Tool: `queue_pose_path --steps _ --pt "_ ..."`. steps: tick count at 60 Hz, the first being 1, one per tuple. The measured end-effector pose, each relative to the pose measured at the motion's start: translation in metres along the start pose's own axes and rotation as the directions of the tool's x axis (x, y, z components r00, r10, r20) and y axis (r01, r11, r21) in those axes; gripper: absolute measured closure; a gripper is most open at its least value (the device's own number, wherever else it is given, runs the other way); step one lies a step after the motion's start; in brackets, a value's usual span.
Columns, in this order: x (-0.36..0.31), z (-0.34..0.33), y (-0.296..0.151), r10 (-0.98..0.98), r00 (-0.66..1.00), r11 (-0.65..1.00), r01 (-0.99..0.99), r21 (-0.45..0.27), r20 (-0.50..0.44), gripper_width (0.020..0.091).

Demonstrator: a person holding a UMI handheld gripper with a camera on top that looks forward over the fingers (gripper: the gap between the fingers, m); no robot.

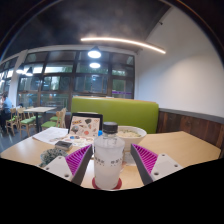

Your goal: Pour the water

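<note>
The hand-held gripper [108, 160] sits wide, pads flanking the water bottle [108, 158] standing between them on the desk [190, 145] (contact unclear). It's lined up for a grasp; a bowl [131, 131] waits just beyond, likely the pouring target.

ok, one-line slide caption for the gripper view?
Open gripper with a capped water bottle standing between its fingers on a red coaster, bowl beyond on the table.

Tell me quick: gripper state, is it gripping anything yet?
Gripper: fingers open; the clear water bottle stands between the pink pads on a red coaster, a gap visible at either side. Not gripped yet.
</note>
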State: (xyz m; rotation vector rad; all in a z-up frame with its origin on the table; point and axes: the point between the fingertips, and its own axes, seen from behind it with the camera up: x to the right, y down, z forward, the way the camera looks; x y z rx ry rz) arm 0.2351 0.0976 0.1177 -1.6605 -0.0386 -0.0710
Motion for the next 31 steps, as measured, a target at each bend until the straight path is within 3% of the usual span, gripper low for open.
queue_pose_path --steps 16,31 --pt "-0.029 -0.123 -0.029 0.043 0.999 0.999 -0.043 -0.017 0.018 0.0267" --pt "-0.068 -0.243 -0.024 0.039 0.998 0.998 -0.036 -0.048 0.051 0.0265"
